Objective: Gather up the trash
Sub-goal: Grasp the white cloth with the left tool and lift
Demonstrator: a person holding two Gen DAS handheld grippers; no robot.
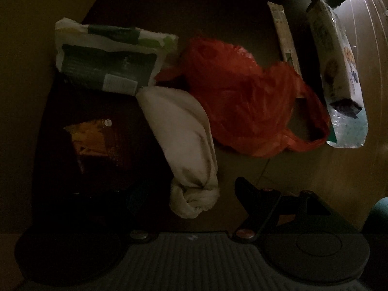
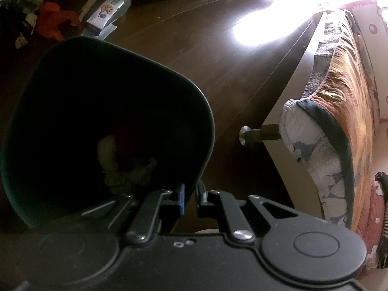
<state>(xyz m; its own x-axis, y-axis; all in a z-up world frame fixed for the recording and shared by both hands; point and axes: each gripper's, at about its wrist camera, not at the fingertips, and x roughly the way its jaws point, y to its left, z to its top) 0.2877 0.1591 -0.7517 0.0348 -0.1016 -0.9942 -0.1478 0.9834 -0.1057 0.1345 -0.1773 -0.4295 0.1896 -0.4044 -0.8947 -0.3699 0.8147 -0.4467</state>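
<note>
Spread wide, the left gripper [image 1: 194, 189] hangs over uncollected litter: green-white packet [image 1: 106, 58], crumpled white cloth [image 1: 184, 145] between its fingers, orange plastic bag [image 1: 245, 97]. The right gripper [image 2: 190, 200] pinches the dark green bin [image 2: 203, 111], holding little.

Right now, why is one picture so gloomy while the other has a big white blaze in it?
Left wrist view: dim and grainy, looking down at the orange bag and white cloth, its left side in deep shadow. Right wrist view: light blows out the upper right and glares off the dark floor, while the bin stays nearly black inside. Both bend straight lines, fisheye-style.
</note>
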